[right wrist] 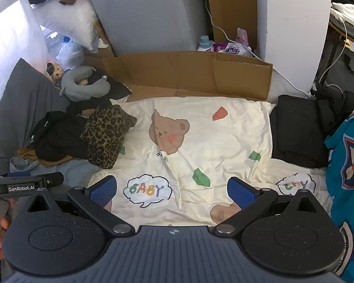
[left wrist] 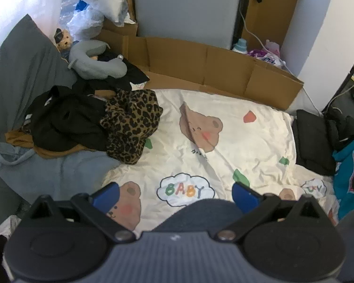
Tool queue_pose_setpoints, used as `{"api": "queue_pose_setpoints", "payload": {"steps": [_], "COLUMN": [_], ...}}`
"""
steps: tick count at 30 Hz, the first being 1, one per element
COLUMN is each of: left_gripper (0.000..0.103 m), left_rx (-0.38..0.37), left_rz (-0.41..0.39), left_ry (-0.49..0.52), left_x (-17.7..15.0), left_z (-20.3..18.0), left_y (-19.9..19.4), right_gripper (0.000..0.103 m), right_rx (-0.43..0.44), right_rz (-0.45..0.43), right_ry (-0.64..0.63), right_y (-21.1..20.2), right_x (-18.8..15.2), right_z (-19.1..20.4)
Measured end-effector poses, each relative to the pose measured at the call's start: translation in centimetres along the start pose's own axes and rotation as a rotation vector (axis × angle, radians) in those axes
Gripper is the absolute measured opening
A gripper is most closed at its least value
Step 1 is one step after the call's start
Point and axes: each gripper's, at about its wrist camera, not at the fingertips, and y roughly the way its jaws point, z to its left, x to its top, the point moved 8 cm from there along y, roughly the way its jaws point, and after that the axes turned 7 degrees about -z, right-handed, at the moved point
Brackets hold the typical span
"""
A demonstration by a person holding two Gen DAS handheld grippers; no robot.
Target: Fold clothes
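Observation:
A heap of unfolded clothes lies at the left of the bed: a leopard-print garment [left wrist: 131,127] [right wrist: 106,134] on top of black clothes [left wrist: 66,122] [right wrist: 59,136], a brown piece and a blue-grey garment [left wrist: 59,172]. A folded black stack [left wrist: 313,139] [right wrist: 297,132] rests at the right edge. My left gripper [left wrist: 174,194] is open above the cream bear-print sheet [left wrist: 247,146], nothing between its blue pads. My right gripper [right wrist: 172,189] is open too, over the same sheet [right wrist: 224,136]. The left gripper's body [right wrist: 23,185] shows at the right wrist view's left edge, held by a hand.
A cardboard sheet [left wrist: 200,63] [right wrist: 188,73] stands along the far side of the bed. A grey neck pillow [left wrist: 96,59] and a teddy bear [left wrist: 63,39] sit at the back left by a dark grey pillow [left wrist: 18,70]. A teal patterned cloth [right wrist: 349,165] hangs at the right.

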Motion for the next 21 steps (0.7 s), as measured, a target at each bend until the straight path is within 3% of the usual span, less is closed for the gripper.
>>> {"api": "queue_pose_setpoints", "payload": {"steps": [21], "left_gripper": [0.102], "left_rx": [0.004], "left_rz": [-0.032], "left_ry": [-0.004], "left_x": [-0.2], "left_z": [0.4], "left_y": [-1.2], "right_gripper": [0.103], "right_rx": [-0.039], "right_rz": [-0.026], "right_ry": [-0.008], "right_y": [-0.4], "right_x": [-0.3], "right_z": [0.0]}}
